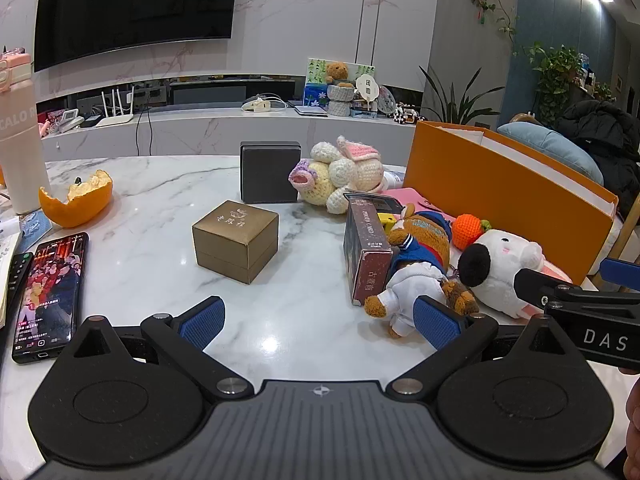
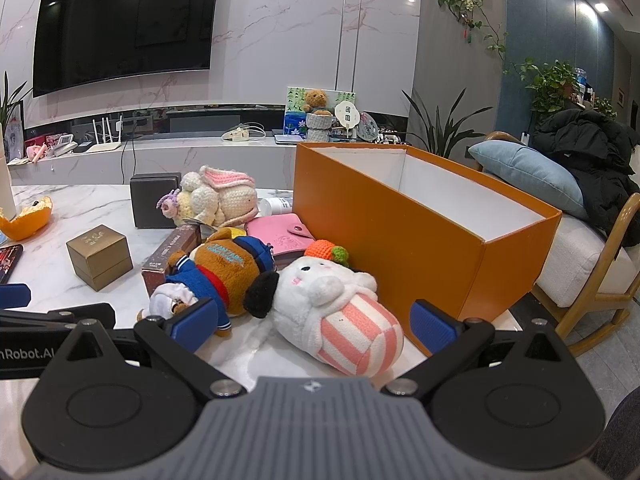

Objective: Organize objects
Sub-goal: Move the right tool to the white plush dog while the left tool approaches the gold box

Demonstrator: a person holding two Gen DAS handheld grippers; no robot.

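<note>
Both grippers wide and empty over a cluttered table, orange box waiting.

Left wrist view: the left gripper hovers with its jaws spread wide over bare marble table, nothing between them; the gold box sits ahead, the dark box behind it, a phone and orange peel off to the left, likely not part of the sorting. Right wrist view: the right gripper is likewise released and empty, angled down at the white plush, which lies on its side between its fingers' line and touches the bear. The orange box stands open just beside the toys, seemingly the bin they go into; the white plush looks the likely first pick.
</note>
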